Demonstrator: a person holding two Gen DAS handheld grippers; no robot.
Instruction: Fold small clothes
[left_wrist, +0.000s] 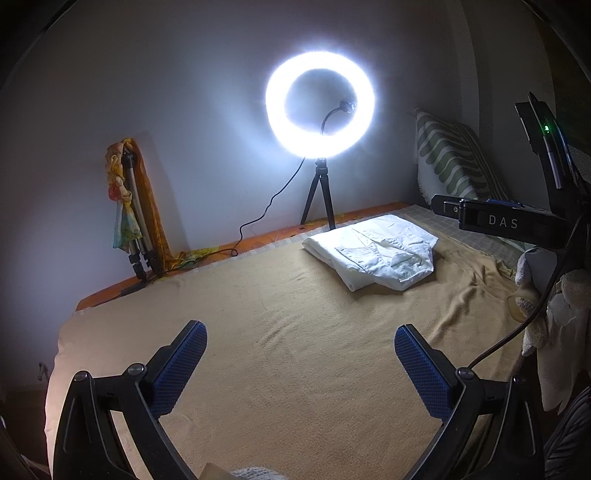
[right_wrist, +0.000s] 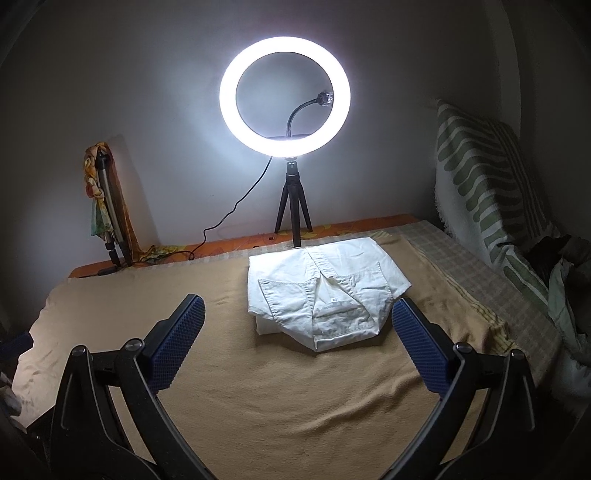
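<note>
A small white garment (left_wrist: 375, 253) lies folded into a compact stack on the tan blanket (left_wrist: 277, 350), at the far right in the left wrist view. It also shows in the right wrist view (right_wrist: 325, 291), straight ahead with its collar facing me. My left gripper (left_wrist: 300, 334) is open and empty, held above the blanket well short and left of the garment. My right gripper (right_wrist: 297, 308) is open and empty, its right fingertip (right_wrist: 404, 314) just beside the garment's near right corner. The right gripper's black body (left_wrist: 495, 219) shows at the right edge of the left wrist view.
A lit ring light on a small tripod (right_wrist: 285, 107) stands at the bed's far edge, its cable (right_wrist: 229, 210) trailing left. A folded tripod wrapped in cloth (right_wrist: 105, 199) leans on the wall at far left. A green striped pillow (right_wrist: 487, 184) and more clothes (right_wrist: 565, 266) lie at right.
</note>
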